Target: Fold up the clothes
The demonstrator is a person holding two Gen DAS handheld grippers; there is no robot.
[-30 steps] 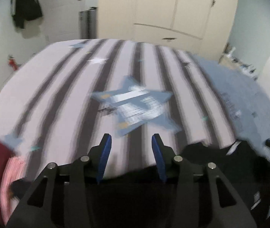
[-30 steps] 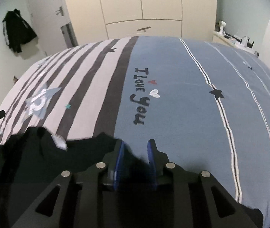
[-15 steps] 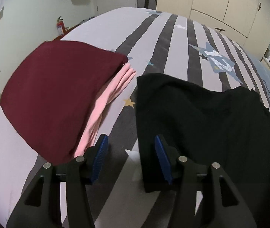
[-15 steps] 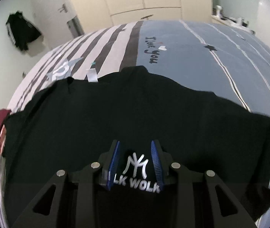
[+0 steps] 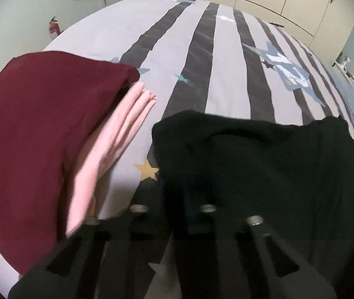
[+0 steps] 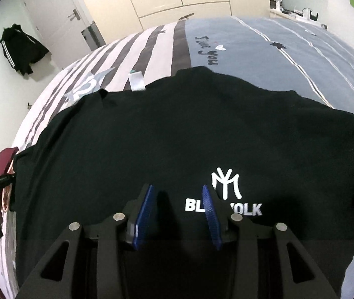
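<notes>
A bed (image 5: 226, 79) carries everything, its cover striped grey and dark on one half and plain blue (image 6: 264, 57) on the other. A black shirt (image 6: 177, 137) lies spread on it, under and ahead of the right fingers (image 6: 144, 214), its white logo (image 6: 224, 182) just right of them. Left of the left fingers lies a pink garment (image 5: 117, 144), touching the cover, with a maroon garment (image 5: 40, 129) on top.

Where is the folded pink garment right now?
In the left wrist view, the pink garment lies on the left of the striped bed cover, tucked under the maroon garment, apart from the black T-shirt to its right.
</notes>
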